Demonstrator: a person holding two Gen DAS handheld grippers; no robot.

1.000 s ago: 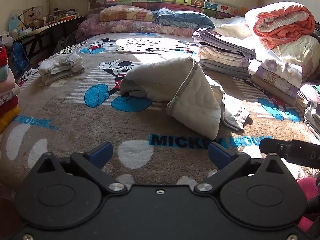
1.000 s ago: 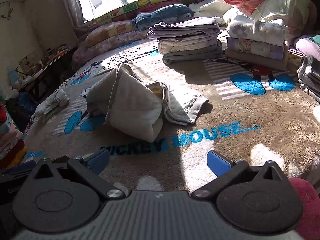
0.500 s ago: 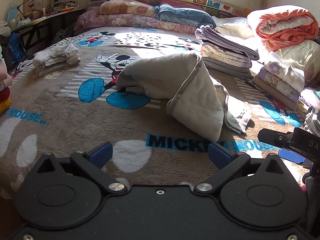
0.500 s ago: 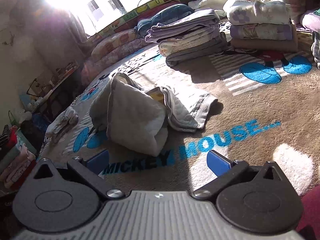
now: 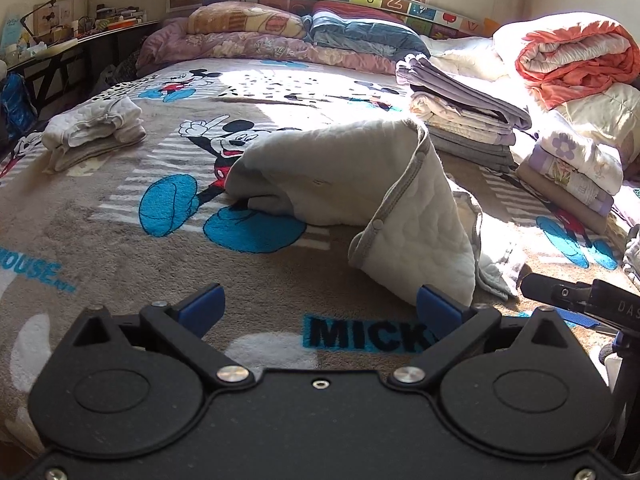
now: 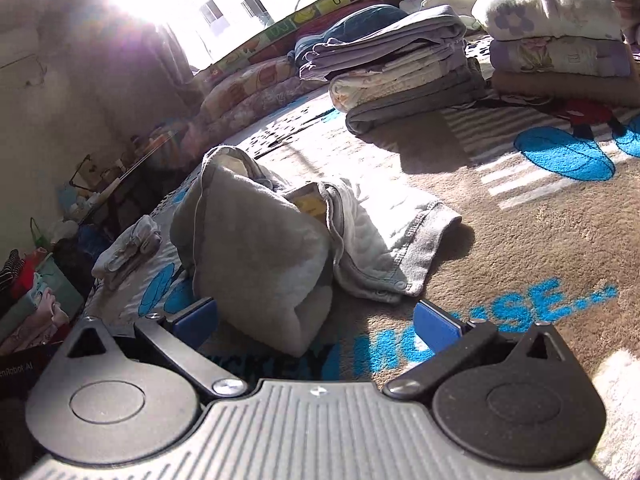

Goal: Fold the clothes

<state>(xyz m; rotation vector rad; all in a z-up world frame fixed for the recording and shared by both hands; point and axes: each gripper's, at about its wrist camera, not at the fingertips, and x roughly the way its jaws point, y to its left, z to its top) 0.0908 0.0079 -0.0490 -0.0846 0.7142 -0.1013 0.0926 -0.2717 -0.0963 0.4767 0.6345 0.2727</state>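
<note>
- Both grippers have closed in on the quilted garment (image 5: 360, 184) since a second ago; it fills more of each view, and the right view has tipped towards the window glare.
- Left gripper (image 5: 320, 308): blue fingers (image 5: 202, 311) spread wide, holding nothing, just short of the garment's near corner.
- Right gripper (image 6: 316, 322): fingers released and empty, one on each side of the garment's near corner.
- Garment: pale grey quilted cotton, soft, grey binding with snaps, heaped in a tent-like peak mid-bed on the plush cartoon blanket (image 5: 120, 272).
- Folded piles (image 5: 464, 120) lie beyond the garment.
- Handling, as judged: pinch bound edges, not quilting; spread flat before creasing.
</note>
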